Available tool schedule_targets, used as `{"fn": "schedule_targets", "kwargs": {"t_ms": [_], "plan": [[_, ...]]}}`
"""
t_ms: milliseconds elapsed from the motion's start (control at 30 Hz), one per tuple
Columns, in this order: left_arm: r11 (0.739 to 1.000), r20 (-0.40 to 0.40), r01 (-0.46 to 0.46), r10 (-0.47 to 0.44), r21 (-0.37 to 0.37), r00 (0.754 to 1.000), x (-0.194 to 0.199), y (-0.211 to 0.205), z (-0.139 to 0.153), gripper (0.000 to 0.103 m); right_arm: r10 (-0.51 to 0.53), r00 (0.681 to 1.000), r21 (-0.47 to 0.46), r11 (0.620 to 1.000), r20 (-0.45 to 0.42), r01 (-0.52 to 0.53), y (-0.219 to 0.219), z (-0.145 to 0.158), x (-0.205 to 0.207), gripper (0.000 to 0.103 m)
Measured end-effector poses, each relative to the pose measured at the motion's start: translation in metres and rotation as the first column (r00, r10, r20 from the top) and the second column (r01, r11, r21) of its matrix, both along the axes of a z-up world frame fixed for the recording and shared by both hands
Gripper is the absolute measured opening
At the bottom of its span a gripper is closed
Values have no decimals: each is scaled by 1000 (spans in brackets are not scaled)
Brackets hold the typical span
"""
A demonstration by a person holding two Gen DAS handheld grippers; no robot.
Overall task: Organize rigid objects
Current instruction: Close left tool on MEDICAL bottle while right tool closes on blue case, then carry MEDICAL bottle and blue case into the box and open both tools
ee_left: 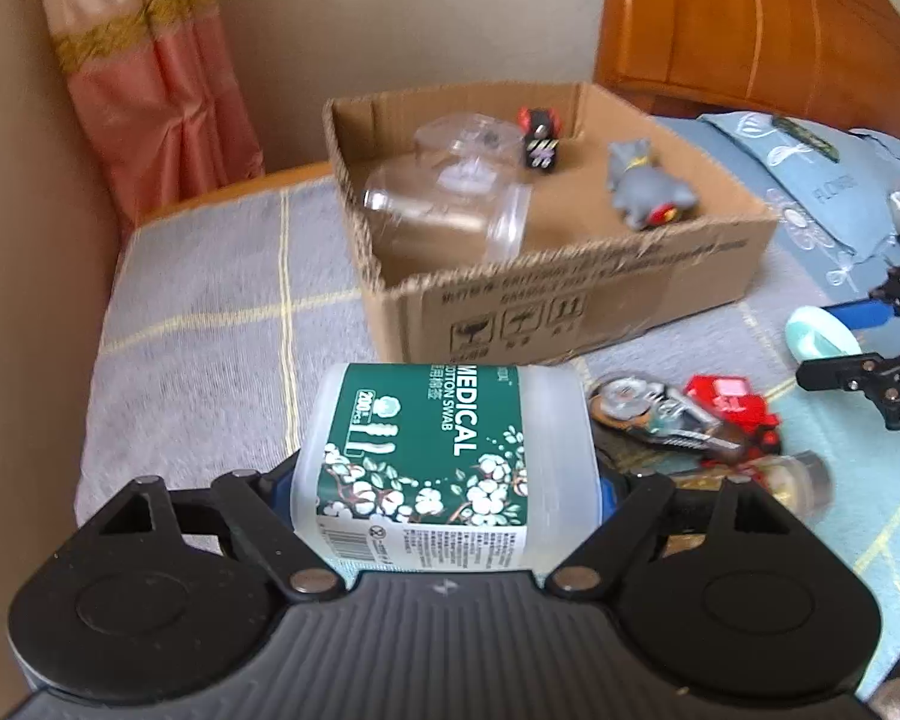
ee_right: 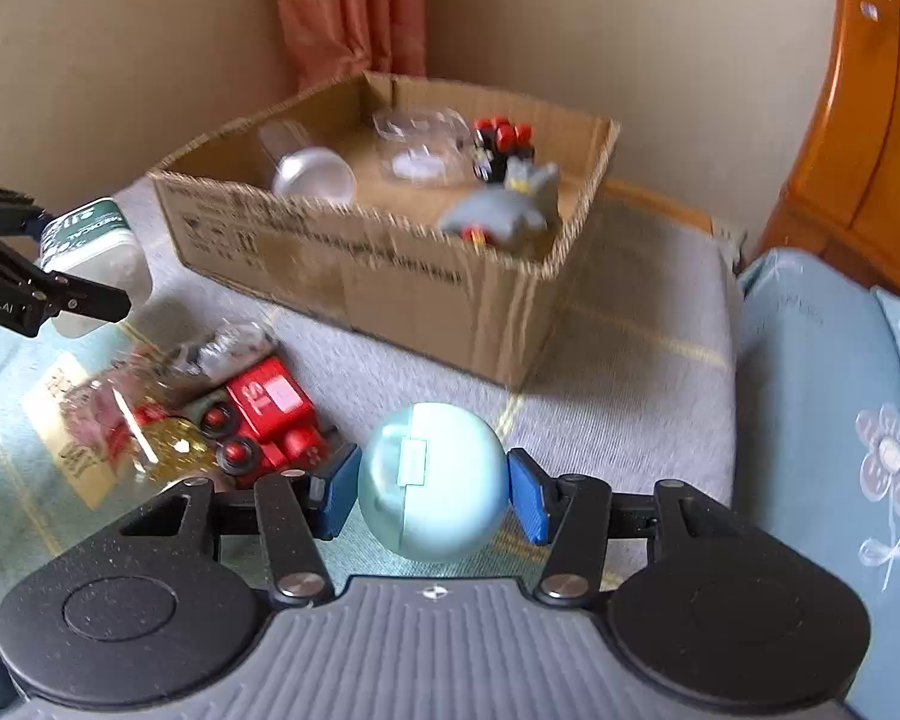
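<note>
My left gripper (ee_left: 444, 492) is shut on a clear cotton swab box (ee_left: 444, 462) with a green "MEDICAL COTTON SWAB" label, held above the bed in front of the cardboard box (ee_left: 570, 312). It also shows in the right wrist view (ee_right: 93, 252). My right gripper (ee_right: 435, 492) is shut on a pale green round case (ee_right: 432, 480), seen in the left wrist view (ee_left: 816, 333) too. The cardboard box (ee_right: 390, 282) holds a clear jar (ee_left: 444, 216), clear lids (ee_left: 468, 132), a black and red toy (ee_left: 540, 138) and a grey figure (ee_left: 648, 186).
On the bed between the grippers lie a red toy truck (ee_right: 270, 414), a small jar with gold contents (ee_left: 798, 480) and a packaged item (ee_left: 648, 414). A blue pillow (ee_right: 828, 408) lies right. A wooden headboard (ee_left: 750, 18) and curtain (ee_left: 144, 78) stand behind.
</note>
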State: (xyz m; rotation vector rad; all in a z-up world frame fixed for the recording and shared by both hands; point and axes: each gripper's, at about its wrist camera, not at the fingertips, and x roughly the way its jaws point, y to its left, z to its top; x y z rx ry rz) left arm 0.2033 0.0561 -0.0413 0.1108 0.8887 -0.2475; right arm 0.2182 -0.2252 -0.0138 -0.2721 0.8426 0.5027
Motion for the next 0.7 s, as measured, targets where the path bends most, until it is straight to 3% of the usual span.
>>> {"fn": "schedule_targets", "kwargs": {"t_ms": [400,700], "plan": [[998,71,55,-55,-1,996,38,-8,60,83,66,987,78,994,144,-78,28,70,18,58],[997,109,56,-61,45,992,86,-25,75,83,59,991,104,992,124,-72,64,66,72,58]]}}
